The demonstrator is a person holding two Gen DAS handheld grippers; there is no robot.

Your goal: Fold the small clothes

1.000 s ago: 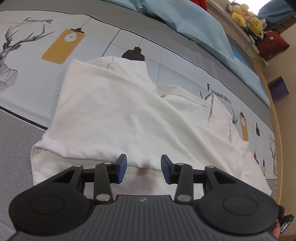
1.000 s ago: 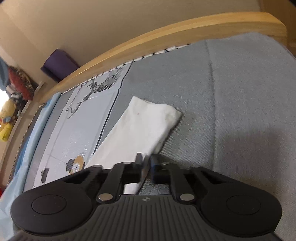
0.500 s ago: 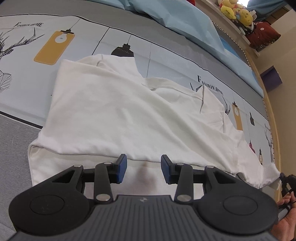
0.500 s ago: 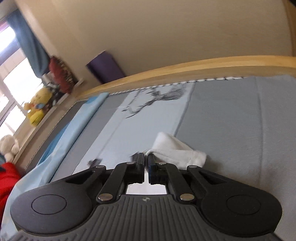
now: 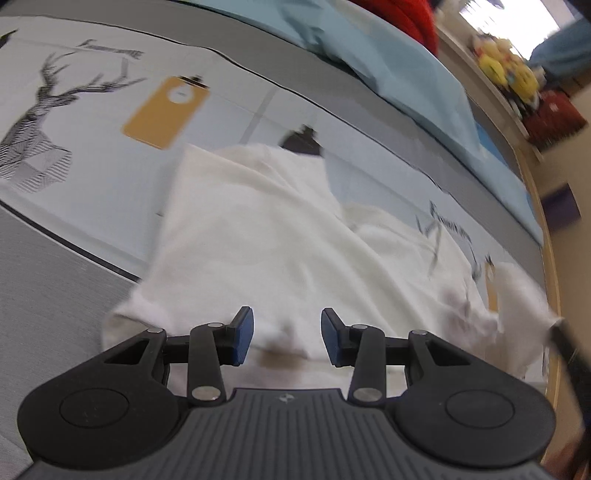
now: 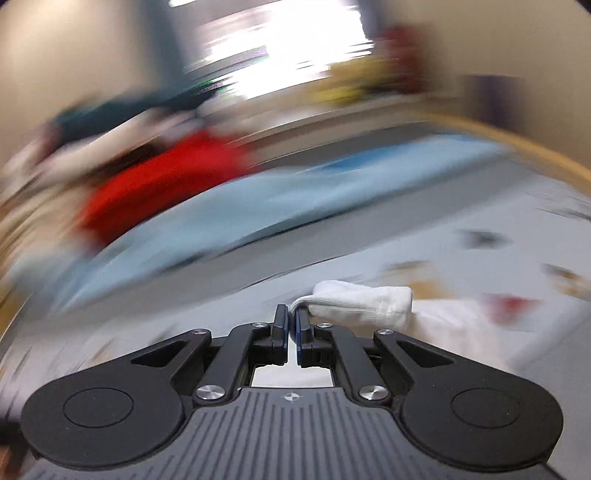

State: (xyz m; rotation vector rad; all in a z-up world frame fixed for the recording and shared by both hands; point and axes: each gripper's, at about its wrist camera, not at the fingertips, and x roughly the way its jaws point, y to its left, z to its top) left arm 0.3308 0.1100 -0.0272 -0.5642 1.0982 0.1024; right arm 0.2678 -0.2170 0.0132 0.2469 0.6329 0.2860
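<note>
A white garment (image 5: 266, 243) lies spread and partly folded on the printed bedsheet (image 5: 92, 122). My left gripper (image 5: 287, 341) is open and empty, its blue pads just above the garment's near edge. My right gripper (image 6: 291, 326) is shut on a white sleeve (image 6: 365, 301) of the garment, lifted off the bed and bunched to the right of the fingers. The lifted sleeve also shows at the right edge of the left wrist view (image 5: 524, 295). The right wrist view is heavily motion-blurred.
A light blue blanket (image 5: 388, 62) lies along the far side of the bed, with a red item (image 5: 402, 18) behind it. Plush toys (image 5: 506, 70) sit on a shelf at the far right. A wooden bed rail (image 5: 550, 258) curves along the right.
My right gripper has swung round and carried the sleeve up and over toward the garment's body. The sleeve has lifted off the grey sheet. My left gripper has stayed open at the near edge.
</note>
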